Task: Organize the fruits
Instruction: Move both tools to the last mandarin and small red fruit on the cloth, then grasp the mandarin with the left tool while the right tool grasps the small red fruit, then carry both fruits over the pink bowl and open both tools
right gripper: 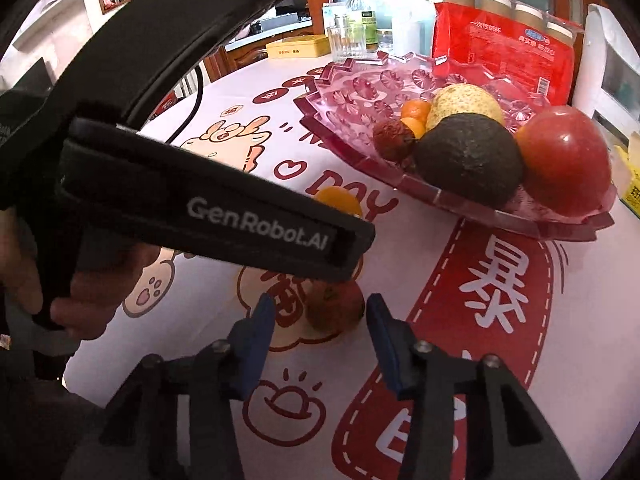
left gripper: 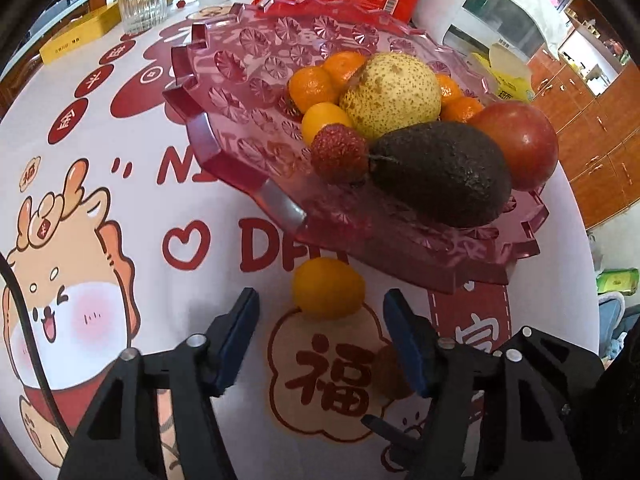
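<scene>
A pink glass fruit plate (left gripper: 224, 148) holds a pear (left gripper: 392, 94), an avocado (left gripper: 440, 172), a red apple (left gripper: 524, 140), a lychee (left gripper: 338, 152) and several small oranges (left gripper: 310, 88). A loose yellow-orange kumquat (left gripper: 328, 288) lies on the tablecloth just before the plate, straight ahead of my open left gripper (left gripper: 320, 300). My open right gripper (right gripper: 320, 308) is around a small brownish-red fruit (right gripper: 336, 310) on the cloth. The plate (right gripper: 440, 196), the avocado (right gripper: 470, 158) and the kumquat (right gripper: 338, 200) also show in the right wrist view. The left gripper's body (right gripper: 200, 208) covers much of that view.
A red packet of cups (right gripper: 508, 44), a glass tumbler (left gripper: 142, 4), a yellow tin (left gripper: 76, 36), bottles (right gripper: 360, 12) and a white appliance (left gripper: 480, 4) stand behind the plate. The table edge curves along the right (left gripper: 580, 216).
</scene>
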Tool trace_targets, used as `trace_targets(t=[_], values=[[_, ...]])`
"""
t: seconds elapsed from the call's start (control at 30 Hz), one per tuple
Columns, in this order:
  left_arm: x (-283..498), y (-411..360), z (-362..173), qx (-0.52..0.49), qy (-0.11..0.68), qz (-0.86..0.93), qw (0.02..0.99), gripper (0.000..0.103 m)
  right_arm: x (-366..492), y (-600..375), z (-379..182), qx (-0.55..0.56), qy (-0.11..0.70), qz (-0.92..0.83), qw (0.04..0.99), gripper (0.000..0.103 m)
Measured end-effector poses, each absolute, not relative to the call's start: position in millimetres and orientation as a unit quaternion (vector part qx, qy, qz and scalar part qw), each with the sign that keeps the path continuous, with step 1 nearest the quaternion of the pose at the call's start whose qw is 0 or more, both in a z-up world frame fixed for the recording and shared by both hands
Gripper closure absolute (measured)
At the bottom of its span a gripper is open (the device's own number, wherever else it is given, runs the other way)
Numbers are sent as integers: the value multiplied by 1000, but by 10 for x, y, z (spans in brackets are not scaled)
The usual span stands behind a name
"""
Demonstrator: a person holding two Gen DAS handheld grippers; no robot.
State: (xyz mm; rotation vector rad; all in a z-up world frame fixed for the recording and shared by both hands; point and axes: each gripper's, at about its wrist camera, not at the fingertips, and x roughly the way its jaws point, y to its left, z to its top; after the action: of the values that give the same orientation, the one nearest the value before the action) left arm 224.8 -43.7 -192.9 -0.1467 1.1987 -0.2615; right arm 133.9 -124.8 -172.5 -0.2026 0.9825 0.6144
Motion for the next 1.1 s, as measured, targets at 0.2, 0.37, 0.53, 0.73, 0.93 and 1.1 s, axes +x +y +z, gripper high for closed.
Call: trace_targets(t=[0.2,0.37,0.53,0.73,0.93,1.1], values=[[2271,-429,-1926,-73,554,-133,819,65,1383,-1209,-1771,-97,472,292,826,70],[2263,-443,-1933,-68,547,-135,823,68,1413,-1197,-1787,-97,473,296,824,71],[2224,-386,-1902,-77,540,-129,828,68,1407,-1203,-1795,-93,474,296,824,72],[2132,-264,-1778,-76,527,-125,837,68,1397,-1210,-1790,-80,485,289,822,73],[1951,-107,-1581,-81,528,-122,836,68,1280,-1150,-1714,-74,489,281,823,73],[1840,22,-1307,-76,513,-119,846,68,1225,-1050,-1524,-60,477,291,827,73]])
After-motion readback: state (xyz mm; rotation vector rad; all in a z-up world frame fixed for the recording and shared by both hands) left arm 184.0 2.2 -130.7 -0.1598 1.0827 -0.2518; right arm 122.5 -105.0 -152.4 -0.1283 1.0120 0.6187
